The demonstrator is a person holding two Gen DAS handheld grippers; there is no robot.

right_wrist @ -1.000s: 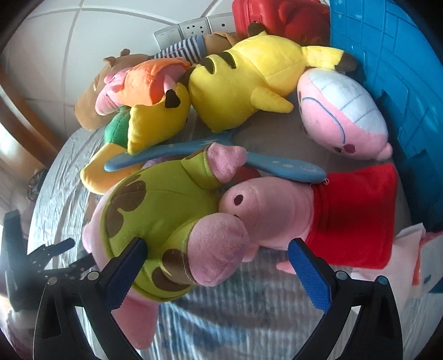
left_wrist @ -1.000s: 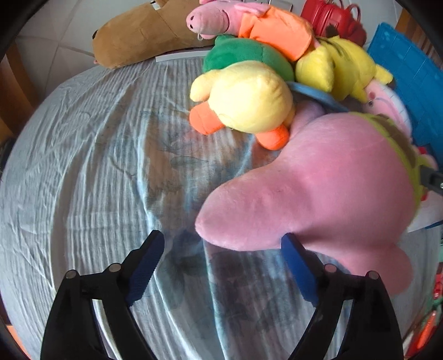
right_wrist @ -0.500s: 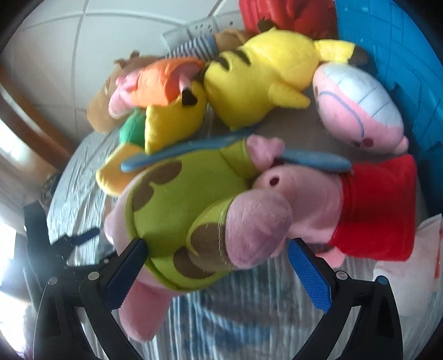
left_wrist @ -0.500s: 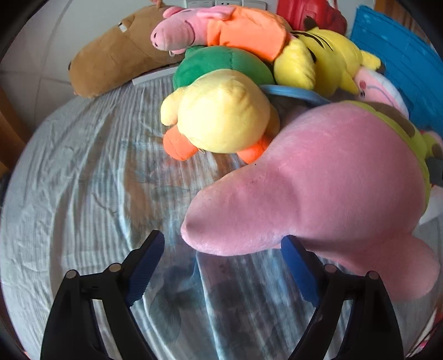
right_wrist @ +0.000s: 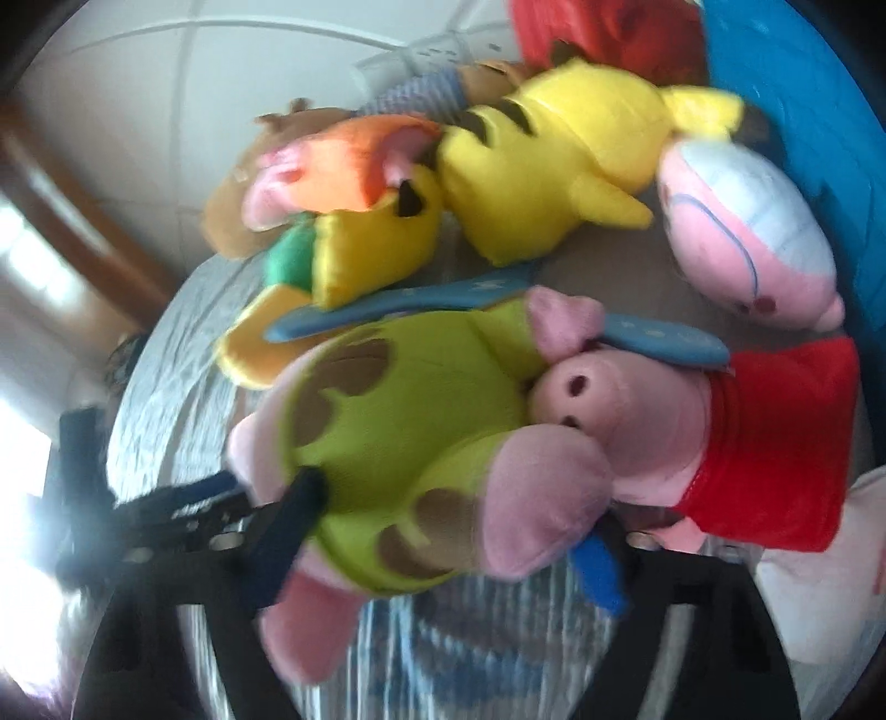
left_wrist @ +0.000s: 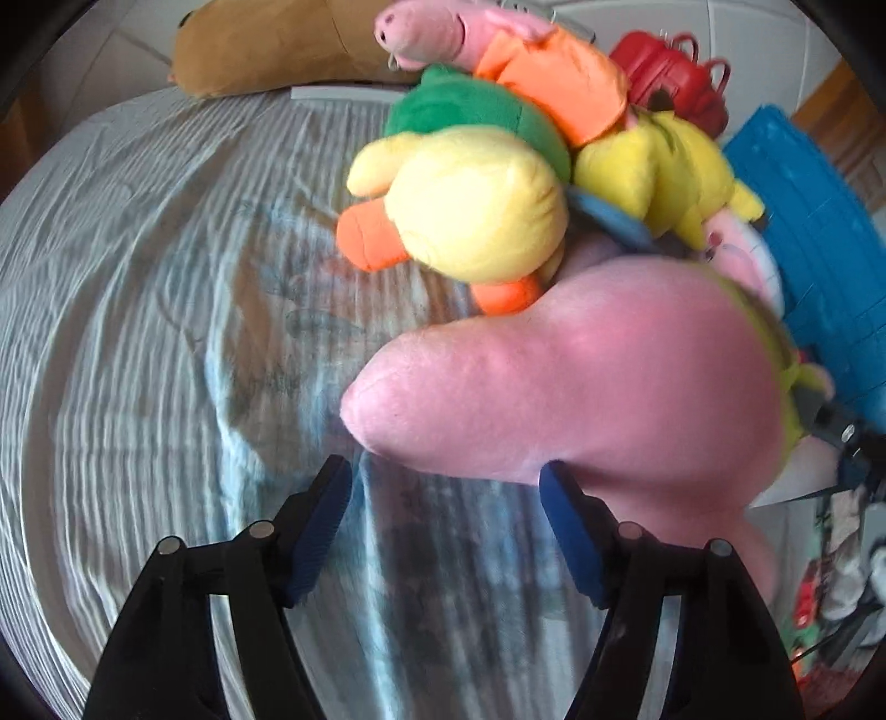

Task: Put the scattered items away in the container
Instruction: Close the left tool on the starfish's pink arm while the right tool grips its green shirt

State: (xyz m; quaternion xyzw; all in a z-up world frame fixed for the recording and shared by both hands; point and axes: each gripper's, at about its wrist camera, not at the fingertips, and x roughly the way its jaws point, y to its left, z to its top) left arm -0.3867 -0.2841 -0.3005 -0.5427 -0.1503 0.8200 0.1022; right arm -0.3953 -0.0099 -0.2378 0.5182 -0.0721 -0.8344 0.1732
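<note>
A pink star plush in green spotted shorts [right_wrist: 410, 443] lies on the grey striped bedsheet [left_wrist: 138, 332]. My right gripper [right_wrist: 443, 548] is closed on its shorts and leg, blue pads pressed into both sides. In the left wrist view the plush's pink head [left_wrist: 581, 376] fills the right half. My left gripper [left_wrist: 446, 531] is open and empty just below that head, not touching it. The blue container [left_wrist: 819, 243] stands at the right, also in the right wrist view [right_wrist: 797, 99].
A heap of plush toys lies behind: pale yellow duck [left_wrist: 476, 205], yellow striped toy [right_wrist: 559, 166], pig in orange [left_wrist: 531, 72], pig in red [right_wrist: 720, 443], pink-and-white toy [right_wrist: 753, 232], brown toy [left_wrist: 277, 44]. A blue strap [right_wrist: 421, 304] runs between them.
My right gripper has closed from open onto the star plush's shorts. Both views have shifted and blurred. The left gripper stays open near the plush's head.
</note>
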